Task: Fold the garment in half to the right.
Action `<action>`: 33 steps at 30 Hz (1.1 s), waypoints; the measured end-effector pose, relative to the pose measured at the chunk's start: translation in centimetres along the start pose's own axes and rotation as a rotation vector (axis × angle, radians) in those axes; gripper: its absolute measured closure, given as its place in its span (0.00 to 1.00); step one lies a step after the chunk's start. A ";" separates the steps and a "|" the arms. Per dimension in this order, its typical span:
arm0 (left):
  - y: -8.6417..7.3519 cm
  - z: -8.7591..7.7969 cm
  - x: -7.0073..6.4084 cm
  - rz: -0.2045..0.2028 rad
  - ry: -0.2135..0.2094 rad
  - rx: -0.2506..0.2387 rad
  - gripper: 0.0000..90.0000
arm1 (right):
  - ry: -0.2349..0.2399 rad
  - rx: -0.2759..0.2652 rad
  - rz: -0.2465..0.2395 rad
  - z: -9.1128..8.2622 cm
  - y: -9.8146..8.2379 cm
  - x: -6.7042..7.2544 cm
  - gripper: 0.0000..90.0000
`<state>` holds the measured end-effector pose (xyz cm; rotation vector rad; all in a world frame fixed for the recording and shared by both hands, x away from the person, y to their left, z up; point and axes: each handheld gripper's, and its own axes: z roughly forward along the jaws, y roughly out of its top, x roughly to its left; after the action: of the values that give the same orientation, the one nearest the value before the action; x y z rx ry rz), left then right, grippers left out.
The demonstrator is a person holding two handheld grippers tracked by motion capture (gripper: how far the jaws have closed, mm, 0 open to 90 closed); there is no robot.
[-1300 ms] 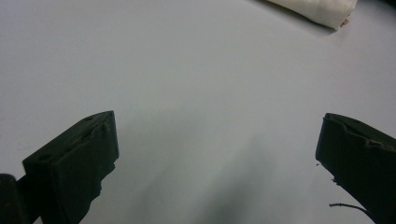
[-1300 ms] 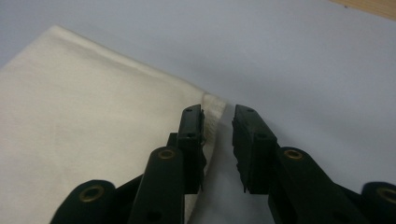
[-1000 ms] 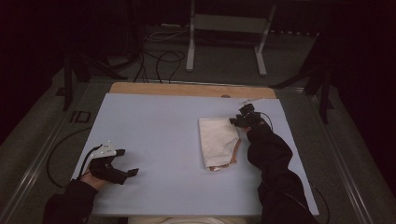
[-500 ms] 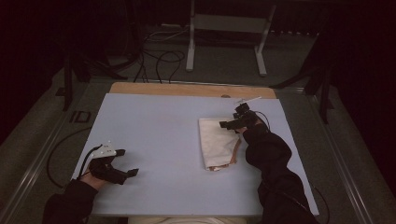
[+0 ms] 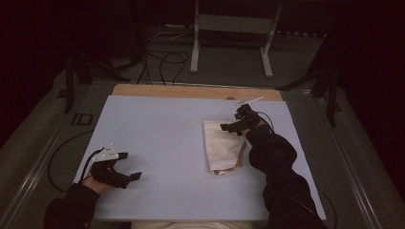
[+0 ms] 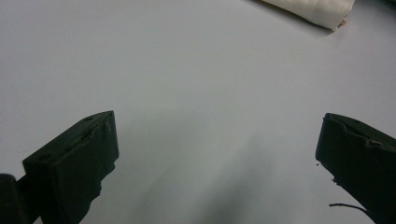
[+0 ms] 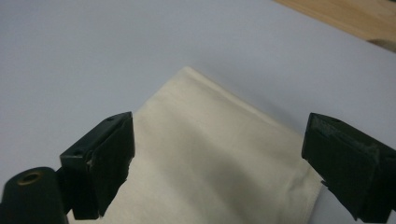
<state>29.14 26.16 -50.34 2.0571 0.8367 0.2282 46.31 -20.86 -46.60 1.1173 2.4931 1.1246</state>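
Right claw let go of the cloth

The right claw (image 5: 235,125) had just spread wide above the folded cloth (image 5: 223,145); at eight o'clock on the tabletop (image 5: 162,133), the left claw (image 5: 125,167) sat apart, empty.

Folded cream cloths: one (image 5: 223,147), lying flat on the mat.
Handheld two-jaw grippers: two, the left gripper (image 5: 130,166) and the right gripper (image 5: 230,121).
Black jaws per gripper: two, four jaws in all.
Dark sleeves: two, a left sleeve (image 5: 71,210) and a right sleeve (image 5: 282,181).
Pale blue mats: one (image 5: 162,138), covering most of the table.
Wooden tabletops: one (image 5: 191,91), showing as a strip along the far edge.
Grey metal stands on the floor beyond the table: one (image 5: 234,28).
Loose black cables on the floor: a tangle (image 5: 160,59), count unclear.
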 end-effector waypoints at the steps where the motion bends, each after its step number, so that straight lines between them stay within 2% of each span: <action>1: 0.0 0.0 0.0 0.001 0.000 0.000 0.00 | -0.001 -0.003 -0.003 -0.1 0.1 0.1 0.11; 11: 0.1 0.0 -0.1 0.008 0.002 0.003 0.00 | 0.018 -0.024 -0.036 -1.7 0.0 1.2 0.11; 14: 0.1 0.0 -0.1 0.011 0.000 0.006 0.00 | 0.026 -0.017 -0.062 -2.2 -0.7 1.6 0.11; 18: 0.1 -0.1 -0.1 0.009 0.000 0.002 0.00 | 0.031 -0.017 -0.073 -2.8 -1.5 1.9 0.11; 33: 0.1 0.0 -0.2 0.013 -0.001 0.005 0.00 | 0.034 -0.052 -0.073 -5.4 -4.6 2.9 0.11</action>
<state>29.05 25.98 -50.20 2.0680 0.8241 0.2320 39.37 -23.86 -45.73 0.9933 2.4925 1.1907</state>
